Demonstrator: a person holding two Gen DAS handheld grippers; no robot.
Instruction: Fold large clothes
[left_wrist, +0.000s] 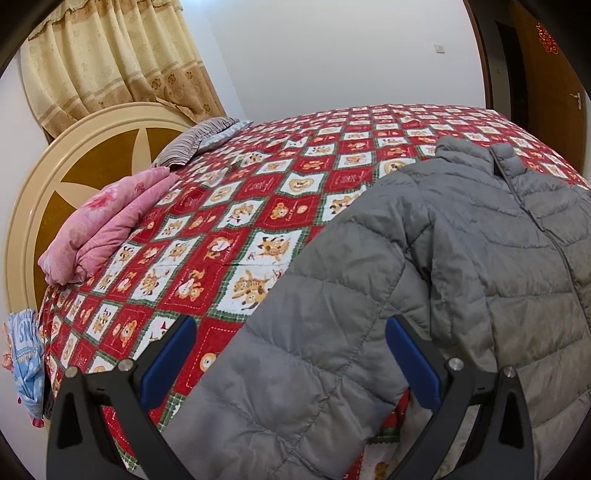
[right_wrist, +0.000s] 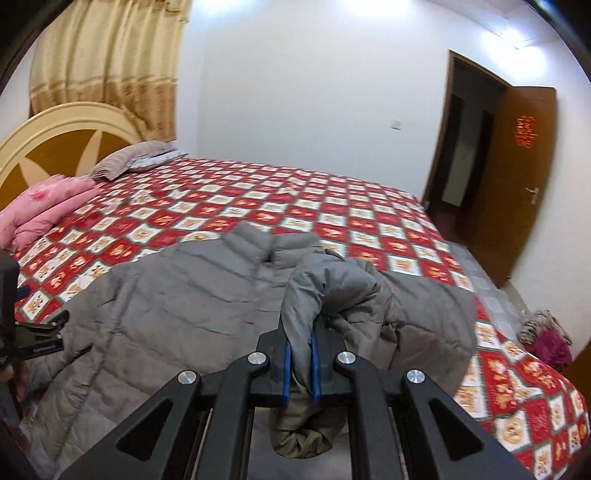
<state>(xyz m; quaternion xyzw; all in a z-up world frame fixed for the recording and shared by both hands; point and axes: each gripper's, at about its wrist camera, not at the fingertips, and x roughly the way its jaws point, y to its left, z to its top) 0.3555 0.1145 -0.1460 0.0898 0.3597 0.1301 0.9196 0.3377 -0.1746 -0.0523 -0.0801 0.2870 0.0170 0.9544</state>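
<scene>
A grey quilted puffer jacket (left_wrist: 461, 240) lies front-up on the bed, collar toward the far side. In the left wrist view its near sleeve (left_wrist: 295, 350) runs down between the blue pads of my left gripper (left_wrist: 291, 332), which stands open above it without pressing. In the right wrist view my right gripper (right_wrist: 300, 354) is shut on the jacket's other sleeve (right_wrist: 325, 295), lifted and bunched over the jacket body (right_wrist: 166, 295); the cuff hangs below the pads. The left gripper (right_wrist: 40, 332) shows at the left edge of the right wrist view.
A red and white checked quilt (left_wrist: 229, 229) with bear prints covers the bed. A folded pink blanket (left_wrist: 110, 221) and a striped pillow (left_wrist: 199, 140) lie by the round headboard (left_wrist: 74, 155). A brown door (right_wrist: 524, 184) stands open on the right, and clothes (right_wrist: 546, 336) lie on the floor.
</scene>
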